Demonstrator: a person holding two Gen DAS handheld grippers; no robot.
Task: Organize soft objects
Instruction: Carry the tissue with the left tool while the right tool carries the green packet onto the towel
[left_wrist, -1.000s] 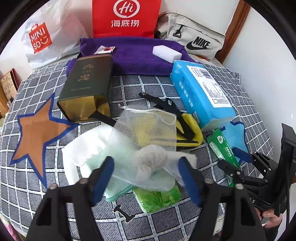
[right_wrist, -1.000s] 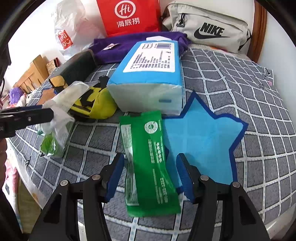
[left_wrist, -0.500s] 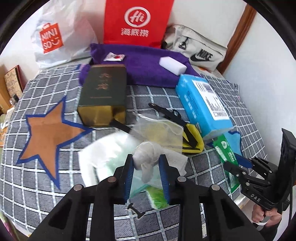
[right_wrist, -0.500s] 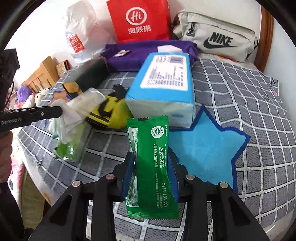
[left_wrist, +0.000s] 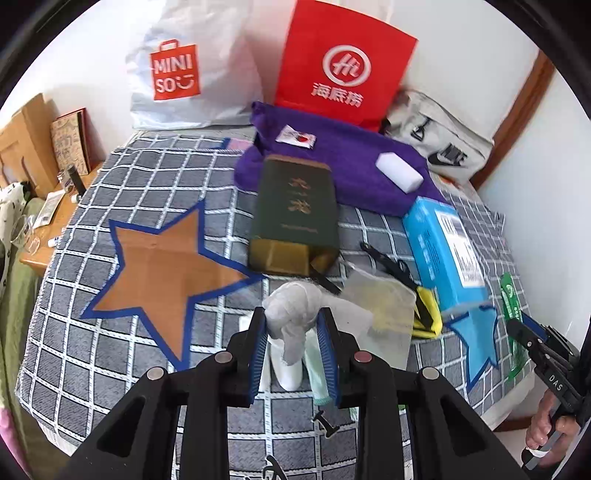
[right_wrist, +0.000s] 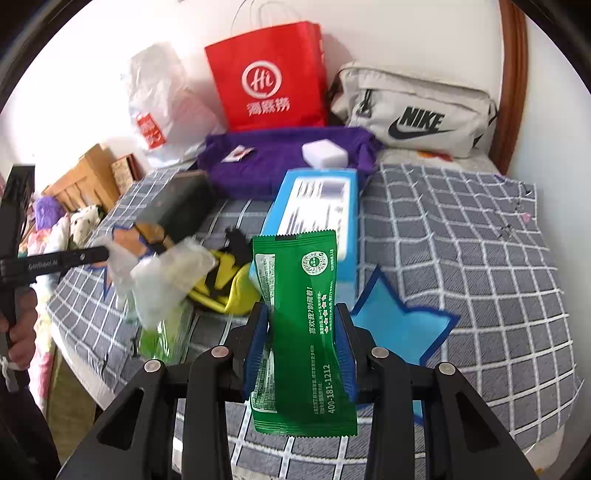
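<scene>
My left gripper (left_wrist: 293, 332) is shut on the knotted top of a white mesh bundle (left_wrist: 291, 302), lifted off the checked bed cover. Pale cloths hang beneath it. From the right wrist view the same bundle (right_wrist: 170, 280) dangles from the left gripper (right_wrist: 105, 254) above a light green pack (right_wrist: 166, 336). My right gripper (right_wrist: 303, 332) is shut on a green sachet (right_wrist: 306, 314), held upright over the blue star (right_wrist: 399, 325). An orange star (left_wrist: 162, 273) lies to the left. The left wrist view shows the right gripper (left_wrist: 517, 326) and the sachet (left_wrist: 511, 295) at the far right.
A blue tissue pack (right_wrist: 317, 206), a yellow pouch (right_wrist: 229, 288) with black straps and a dark green box (left_wrist: 295, 218) lie mid-bed. Behind them are a purple towel (left_wrist: 343, 166) with a white sponge (left_wrist: 399, 171), a red bag (left_wrist: 343, 62), a white bag and a grey pouch (right_wrist: 413, 107).
Both grippers closed from open: the left on the white bundle, the right on the green sachet. Both then rose, lifting the bundle and the sachet off the bed.
</scene>
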